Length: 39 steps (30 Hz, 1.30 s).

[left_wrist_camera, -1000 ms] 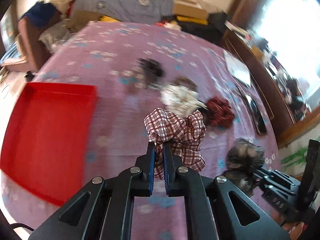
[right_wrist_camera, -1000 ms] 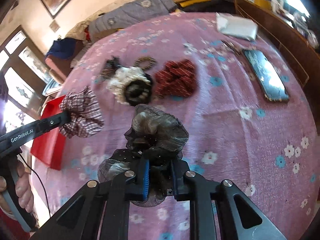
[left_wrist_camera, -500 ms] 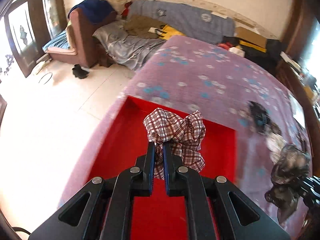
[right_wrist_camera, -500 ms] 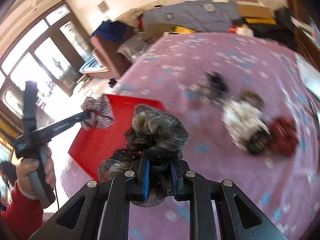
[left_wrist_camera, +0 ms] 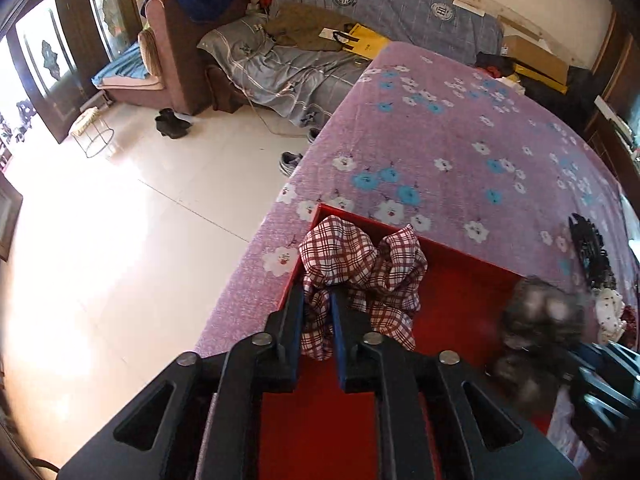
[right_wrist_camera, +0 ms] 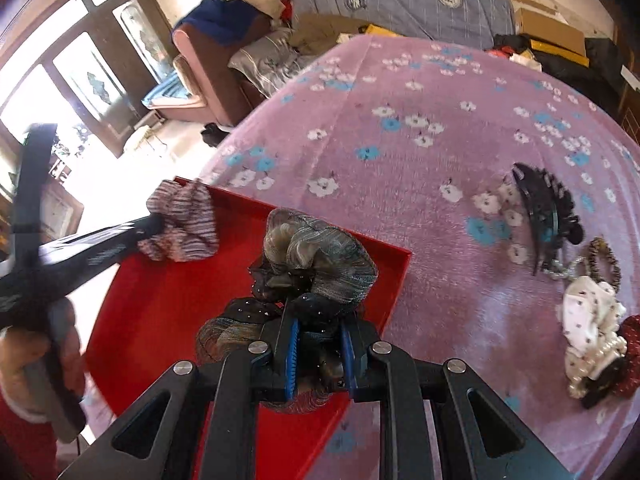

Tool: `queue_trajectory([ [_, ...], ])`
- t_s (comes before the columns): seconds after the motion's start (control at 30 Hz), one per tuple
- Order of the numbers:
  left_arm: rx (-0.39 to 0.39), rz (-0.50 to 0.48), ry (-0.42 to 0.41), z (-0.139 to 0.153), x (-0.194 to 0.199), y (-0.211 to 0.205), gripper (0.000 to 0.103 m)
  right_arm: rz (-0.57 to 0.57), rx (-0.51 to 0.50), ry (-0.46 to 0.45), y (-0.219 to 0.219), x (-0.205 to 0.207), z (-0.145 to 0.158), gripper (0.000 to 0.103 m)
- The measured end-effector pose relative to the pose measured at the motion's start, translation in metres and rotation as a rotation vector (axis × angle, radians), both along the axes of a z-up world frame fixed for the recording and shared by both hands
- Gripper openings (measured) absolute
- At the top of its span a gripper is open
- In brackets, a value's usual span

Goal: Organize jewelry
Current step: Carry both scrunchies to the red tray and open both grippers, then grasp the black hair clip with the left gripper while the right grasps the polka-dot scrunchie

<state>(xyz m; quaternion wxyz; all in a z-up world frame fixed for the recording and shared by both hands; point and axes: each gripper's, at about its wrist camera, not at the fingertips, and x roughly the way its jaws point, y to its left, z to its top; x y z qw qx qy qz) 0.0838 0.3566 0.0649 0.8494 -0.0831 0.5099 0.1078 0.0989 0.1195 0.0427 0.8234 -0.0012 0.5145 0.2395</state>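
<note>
My left gripper (left_wrist_camera: 317,300) is shut on a red-and-white plaid scrunchie (left_wrist_camera: 360,264) and holds it over the far left corner of the red tray (left_wrist_camera: 460,300). My right gripper (right_wrist_camera: 318,320) is shut on a grey-black mesh scrunchie (right_wrist_camera: 320,264) over the tray's right side (right_wrist_camera: 160,300). In the right wrist view the left gripper (right_wrist_camera: 148,226) and the plaid scrunchie (right_wrist_camera: 180,224) show at the tray's far corner. In the left wrist view the grey scrunchie (left_wrist_camera: 540,320) shows blurred at the right.
A black hair claw (right_wrist_camera: 544,216), a white scrunchie (right_wrist_camera: 592,320), a dark red scrunchie (right_wrist_camera: 632,356), a bead string and a small brown hair tie (right_wrist_camera: 604,260) lie on the purple flowered bedcover (right_wrist_camera: 440,120). Beyond the bed's left edge is white floor (left_wrist_camera: 120,220).
Both grippers have swung left from the pile of hair pieces to above the red tray, each still holding its scrunchie. The tray's corner is now under the left gripper.
</note>
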Motion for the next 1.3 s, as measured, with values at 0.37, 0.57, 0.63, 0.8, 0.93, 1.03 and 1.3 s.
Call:
queue_trajectory([
  [0.37,0.1,-0.017,-0.092,0.043,-0.034,-0.023,0.05,-0.026,0.009,-0.047,-0.005,0.0,0.011,0.064],
  [0.57,0.195,-0.006,-0.111,0.062,-0.064,-0.04,0.053,-0.019,0.025,-0.093,-0.013,-0.018,0.028,0.071],
  [0.63,0.222,-0.012,-0.108,0.066,-0.071,-0.047,0.053,-0.029,0.034,-0.104,-0.021,-0.025,0.034,0.073],
  [0.8,0.267,-0.034,-0.101,0.075,-0.089,-0.068,0.054,-0.061,0.07,-0.106,-0.046,-0.043,0.044,0.073],
  [0.93,0.296,-0.042,-0.101,0.082,-0.104,-0.086,0.054,-0.096,0.098,-0.101,-0.07,-0.059,0.05,0.073],
  [1.03,0.319,-0.047,-0.104,0.09,-0.115,-0.102,0.054,-0.117,0.117,-0.1,-0.091,-0.074,0.053,0.073],
  [1.3,0.341,-0.095,-0.098,0.099,-0.137,-0.146,0.056,-0.176,0.14,-0.079,-0.154,-0.108,0.05,0.075],
])
